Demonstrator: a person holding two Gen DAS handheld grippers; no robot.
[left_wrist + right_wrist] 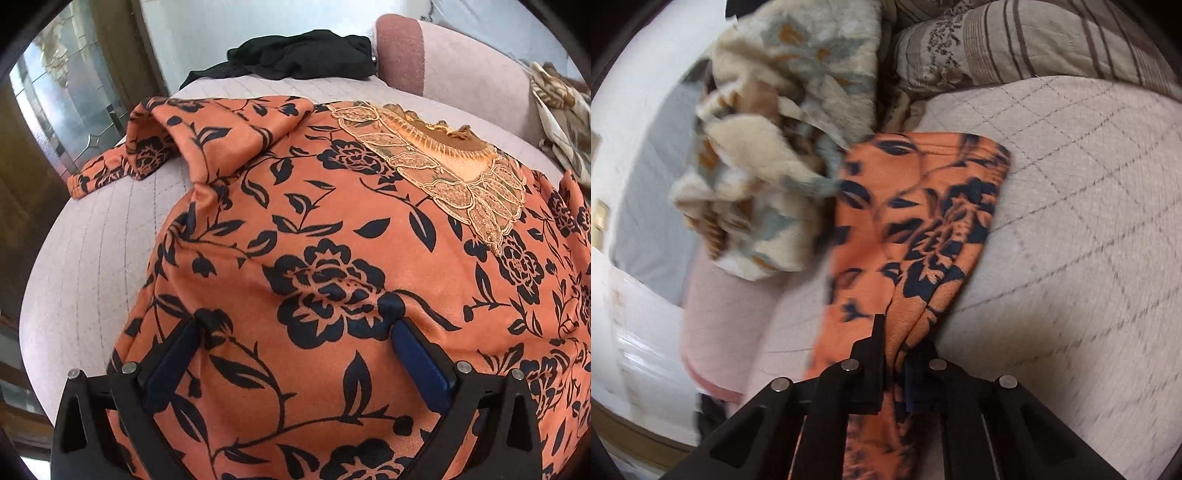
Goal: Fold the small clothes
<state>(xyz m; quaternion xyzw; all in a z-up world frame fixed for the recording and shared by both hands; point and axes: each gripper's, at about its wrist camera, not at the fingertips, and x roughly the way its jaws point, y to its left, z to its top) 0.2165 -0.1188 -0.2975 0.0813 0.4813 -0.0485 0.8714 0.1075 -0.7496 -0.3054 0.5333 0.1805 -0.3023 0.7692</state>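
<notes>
An orange top with a black flower print (332,240) lies spread on a pale quilted bed (92,266), its lace neckline (443,162) toward the far right and one sleeve (147,147) folded over at the far left. My left gripper (295,325) is open, its blue-padded fingers (417,354) resting wide apart on the fabric near the hem. My right gripper (901,332) is shut on the other orange sleeve (916,221), which stretches away from it over the bed (1071,221).
A black garment (303,55) lies at the far edge of the bed. A pink bolster (461,62) and a cream flowered blanket (775,147) sit near the head. A striped quilted pillow (1015,44) lies beyond. A glass door (74,99) stands left.
</notes>
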